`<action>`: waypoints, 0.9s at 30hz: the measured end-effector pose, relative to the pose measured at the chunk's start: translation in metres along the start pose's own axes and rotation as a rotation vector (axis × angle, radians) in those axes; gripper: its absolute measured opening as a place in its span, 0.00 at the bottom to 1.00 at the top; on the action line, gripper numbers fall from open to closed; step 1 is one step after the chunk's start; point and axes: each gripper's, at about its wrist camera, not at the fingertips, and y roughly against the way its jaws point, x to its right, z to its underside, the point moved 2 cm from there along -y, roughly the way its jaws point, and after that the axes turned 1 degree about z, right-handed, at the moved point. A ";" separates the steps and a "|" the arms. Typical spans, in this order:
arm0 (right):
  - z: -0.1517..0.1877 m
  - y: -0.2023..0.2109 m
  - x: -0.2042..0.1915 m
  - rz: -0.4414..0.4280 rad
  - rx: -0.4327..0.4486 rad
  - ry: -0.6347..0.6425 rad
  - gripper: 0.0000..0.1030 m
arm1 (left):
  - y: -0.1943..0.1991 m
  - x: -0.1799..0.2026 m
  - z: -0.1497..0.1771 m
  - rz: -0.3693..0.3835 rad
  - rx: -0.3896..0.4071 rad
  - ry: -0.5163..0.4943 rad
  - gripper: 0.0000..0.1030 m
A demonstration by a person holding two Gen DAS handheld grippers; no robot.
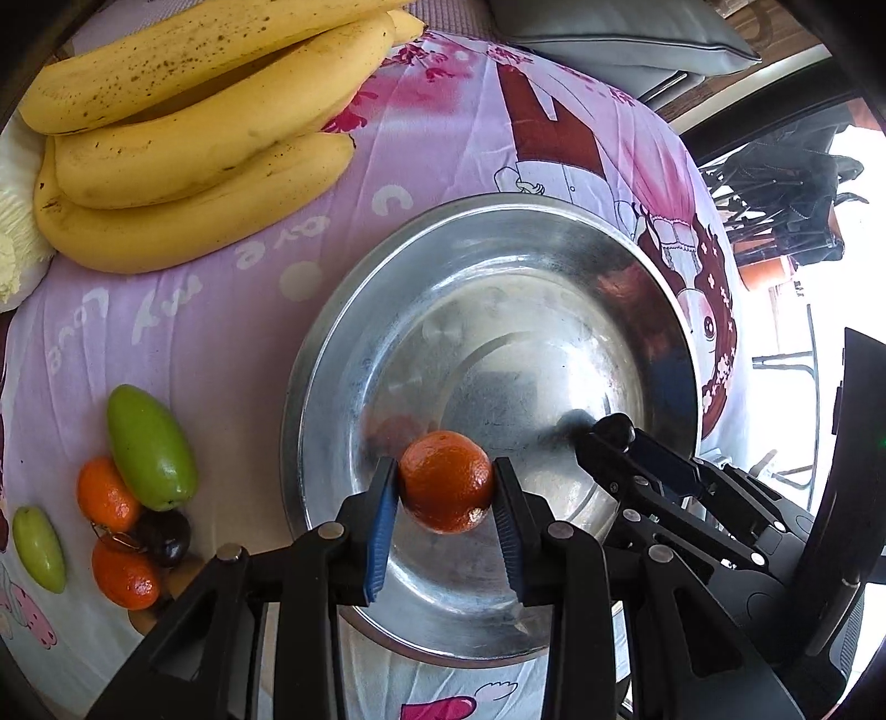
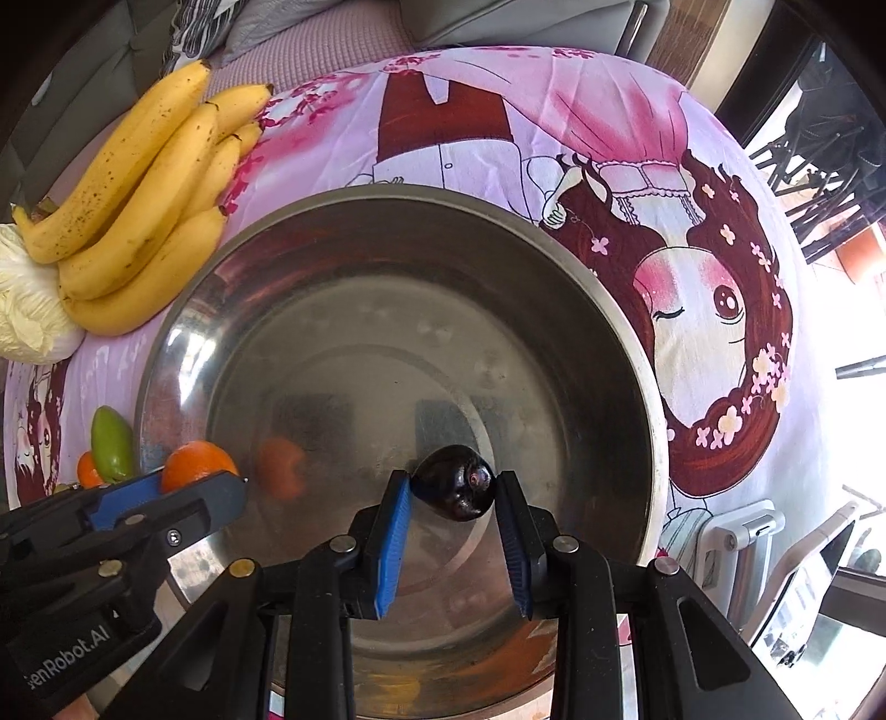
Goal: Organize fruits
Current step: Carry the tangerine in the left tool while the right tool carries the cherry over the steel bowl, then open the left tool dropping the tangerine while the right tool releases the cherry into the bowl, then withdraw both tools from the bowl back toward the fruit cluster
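While you hold both claws above the steel bowl point(image 2: 183, 327), your stock reads as follows.

Left claw point(image 1: 446, 490): closed on one orange point(image 1: 446, 481), blue pads point(image 1: 382, 531) pressing it from either side. You carry it over the near left part of the bowl, clear of the bottom, where its orange reflection shows. From the right wrist view, this claw enters at the lower left with the orange at its tip.

Right claw point(image 2: 455, 493): closed on one dark plum point(image 2: 455, 490), glossy and nearly black, pinched between the pads. You hold it over the near middle of the bowl. From the left wrist view, this claw reaches in from the right, its tip over the bowl's right side.

Bowl: wide, shiny, round, with no fruit lying in it. It sits on a pink cartoon-printed cloth point(image 1: 221, 343) that covers the tabletop.

Bananas point(image 1: 183, 127): one yellow bunch, brown-speckled, on the cloth beyond the bowl to the left, well apart from both claws.

Small fruit cluster, on the cloth left of the bowl: one large green fruit point(image 1: 150, 446), two more oranges point(image 1: 106, 493) just below it, one second dark plum point(image 1: 166, 537) touching them, and one smaller green fruit point(image 1: 39, 548) a little farther left.

Pale leafy cabbage point(image 2: 27, 304): at the left edge, touching the stem end of the bananas.

Grey cushions point(image 1: 620, 33): beyond the far edge of the cloth.
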 end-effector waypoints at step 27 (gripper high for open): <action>0.052 0.030 -0.064 -0.031 0.018 0.087 1.00 | 0.075 -0.106 0.074 -0.208 0.166 0.191 0.92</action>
